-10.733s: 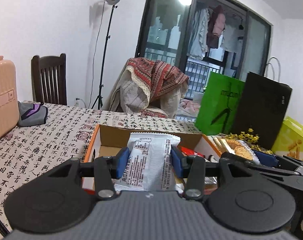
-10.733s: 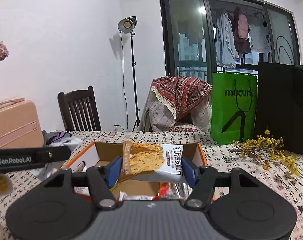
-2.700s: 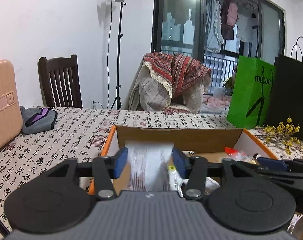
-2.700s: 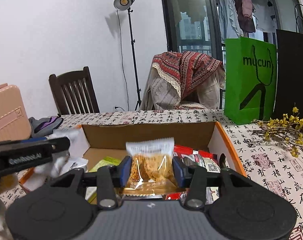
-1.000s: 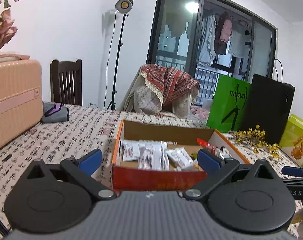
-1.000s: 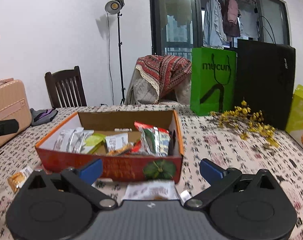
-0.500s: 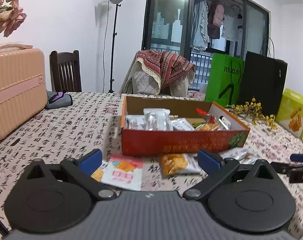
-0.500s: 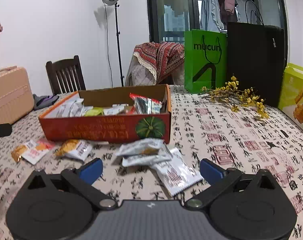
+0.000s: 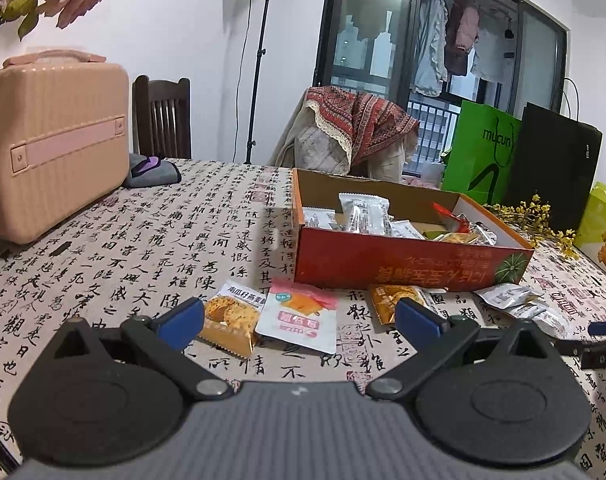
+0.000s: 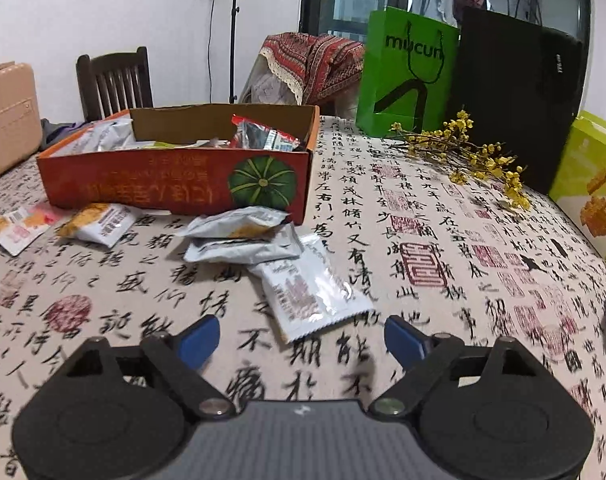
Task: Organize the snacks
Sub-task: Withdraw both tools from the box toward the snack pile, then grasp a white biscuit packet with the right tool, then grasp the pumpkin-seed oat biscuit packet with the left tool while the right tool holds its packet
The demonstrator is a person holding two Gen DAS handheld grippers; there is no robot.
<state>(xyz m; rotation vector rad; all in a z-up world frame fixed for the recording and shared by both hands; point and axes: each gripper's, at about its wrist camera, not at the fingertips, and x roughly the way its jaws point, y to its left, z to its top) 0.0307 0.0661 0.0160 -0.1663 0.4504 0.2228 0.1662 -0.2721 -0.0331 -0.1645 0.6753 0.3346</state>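
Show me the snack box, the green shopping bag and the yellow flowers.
snack box [image 10: 175,184], right wrist view, its red front wall.
green shopping bag [image 10: 407,80], right wrist view, its printed front.
yellow flowers [image 10: 479,156], right wrist view, the middle of the sprig.

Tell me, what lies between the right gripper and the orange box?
In the right wrist view, three silver snack packets lie on the tablecloth between the right gripper and the orange box.
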